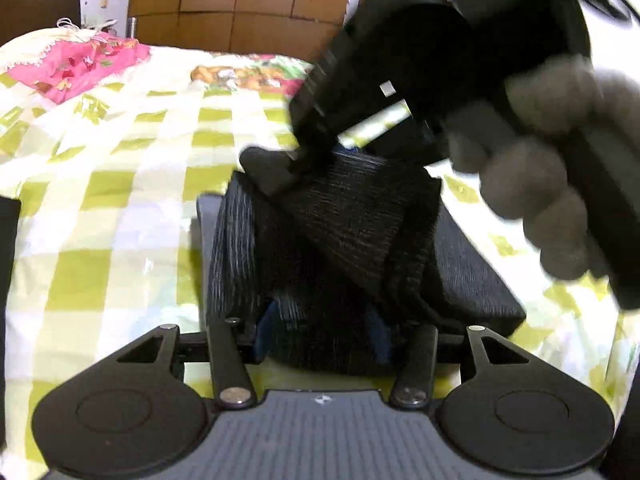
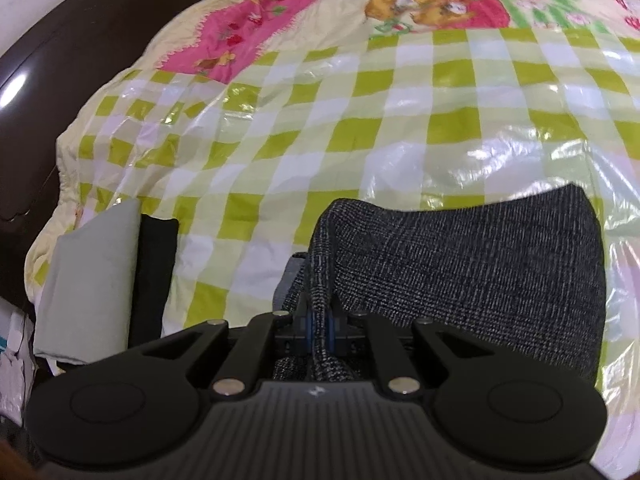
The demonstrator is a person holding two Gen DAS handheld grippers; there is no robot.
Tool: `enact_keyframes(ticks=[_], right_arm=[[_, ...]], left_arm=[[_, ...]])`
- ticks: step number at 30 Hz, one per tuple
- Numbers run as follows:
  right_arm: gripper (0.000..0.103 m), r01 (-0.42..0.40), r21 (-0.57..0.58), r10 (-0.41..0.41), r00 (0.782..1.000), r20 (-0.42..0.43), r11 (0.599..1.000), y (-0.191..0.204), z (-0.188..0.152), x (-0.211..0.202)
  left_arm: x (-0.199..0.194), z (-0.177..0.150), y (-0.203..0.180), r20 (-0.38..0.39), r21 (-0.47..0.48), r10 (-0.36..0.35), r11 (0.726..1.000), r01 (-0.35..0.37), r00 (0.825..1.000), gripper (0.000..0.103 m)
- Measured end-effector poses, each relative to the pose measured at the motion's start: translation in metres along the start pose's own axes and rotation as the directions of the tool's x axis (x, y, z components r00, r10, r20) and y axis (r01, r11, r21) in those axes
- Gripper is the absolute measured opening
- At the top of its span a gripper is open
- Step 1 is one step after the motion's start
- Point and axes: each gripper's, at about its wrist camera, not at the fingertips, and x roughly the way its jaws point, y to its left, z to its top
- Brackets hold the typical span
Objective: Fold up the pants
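The dark pants [image 2: 460, 264] lay part-folded on the checked bed cover [image 2: 280, 152], the right gripper [image 2: 320, 326] clenched on a gathered edge, presumably to carry the fold, while the left gripper [image 1: 320, 336] straddled bunched cloth, grip indeterminate.

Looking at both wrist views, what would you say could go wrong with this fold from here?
1. The right gripper pinches only a narrow bunched ridge of the dark grey woven pants; that fabric might slip free.
2. The left gripper has thick layers bunched between its fingers, so the fold may come out lumpy.
3. The glossy green-checked plastic bed cover looks slick, so the bundle could slide toward the folded pale green cloth.
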Motion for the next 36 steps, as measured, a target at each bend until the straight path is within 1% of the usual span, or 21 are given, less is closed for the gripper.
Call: enact_keyframes(ticks=[1,2,3,5,8,9,11,13,15,18,21,24,25,26,29,30,32,36], right_arm=[[0.016,-0.005,0.008,0.005,1.0,-0.011,1.0,0.001,0.0,0.002],[0.023,-0.017,0.015,0.017,1.0,-0.014,1.0,0.004,-0.001,0.002],[0.026,-0.038,0.019,0.038,0.999,-0.008,0.999,0.006,-0.002,0.002],[0.025,-0.075,0.006,0.075,0.997,-0.003,0.997,0.012,-0.001,0.0],[0.025,-0.09,-0.022,0.091,0.996,0.02,0.996,0.019,0.005,-0.007],[0.025,-0.071,-0.053,0.074,0.996,0.04,0.996,0.02,0.008,-0.01],[0.025,-0.007,-0.131,0.016,0.997,0.071,0.991,0.021,0.013,-0.014],[0.027,0.033,-0.161,-0.021,0.997,0.077,0.986,0.018,0.018,-0.014],[0.034,0.044,-0.165,-0.036,0.998,0.048,0.985,0.014,0.024,-0.01],[0.037,0.07,-0.195,-0.067,0.998,0.019,0.978,0.015,0.029,0.0],[0.04,0.064,-0.219,-0.066,0.998,-0.002,0.974,0.02,0.029,0.013],[0.046,0.069,-0.228,-0.082,0.996,-0.047,0.971,0.023,0.026,0.031],[0.044,0.093,-0.244,-0.105,0.994,-0.039,0.965,0.024,0.024,0.035],[0.032,0.116,-0.257,-0.127,0.992,-0.026,0.96,0.024,0.023,0.039],[0.017,0.098,-0.243,-0.109,0.994,-0.031,0.965,0.021,0.029,0.044],[0.014,0.093,-0.238,-0.103,0.994,-0.03,0.967,0.021,0.031,0.045],[0.011,0.092,-0.23,-0.103,0.994,-0.035,0.969,0.021,0.033,0.051],[0.012,0.101,-0.269,-0.115,0.993,-0.035,0.958,0.025,0.03,0.063]], left_arm=[[-0.001,-0.001,-0.002,-0.008,0.007,0.005,1.0,-0.005,1.0,0.06],[-0.003,-0.002,-0.002,-0.003,0.014,0.005,1.0,-0.005,1.0,0.06],[-0.005,-0.002,-0.002,0.004,0.016,0.003,1.0,-0.003,1.0,0.06],[-0.009,-0.003,0.0,0.004,0.006,0.006,1.0,-0.006,1.0,0.06],[-0.019,-0.012,0.006,0.002,-0.026,0.008,1.0,-0.008,1.0,0.06],[-0.023,-0.014,0.009,0.005,-0.034,0.008,0.999,-0.008,1.0,0.06],[-0.029,-0.017,0.013,0.009,-0.052,0.018,0.999,-0.017,1.0,0.061],[-0.035,-0.018,0.016,0.015,-0.077,0.021,0.997,-0.02,1.0,0.061],[-0.041,-0.02,0.024,0.033,-0.099,0.021,0.995,-0.018,0.999,0.061],[-0.038,-0.01,0.027,0.06,-0.124,0.02,0.992,-0.012,0.998,0.064],[-0.028,-0.003,0.024,0.053,-0.114,0.029,0.993,-0.023,0.998,0.064],[-0.013,-0.001,0.021,0.03,-0.095,0.039,0.995,-0.036,0.999,0.064],[-0.009,0.0,0.02,0.023,-0.094,0.045,0.995,-0.043,0.999,0.062],[-0.006,0.001,0.02,0.02,-0.09,0.049,0.995,-0.047,0.999,0.06],[-0.005,0.007,0.022,0.026,-0.07,0.073,0.995,-0.071,0.997,0.051],[-0.007,0.008,0.022,0.024,-0.071,0.075,0.995,-0.073,0.997,0.048],[-0.004,0.008,0.028,0.02,-0.094,0.072,0.993,-0.07,0.997,0.047],[-0.002,0.0,0.038,0.013,-0.169,0.062,0.984,-0.059,0.998,0.047]])
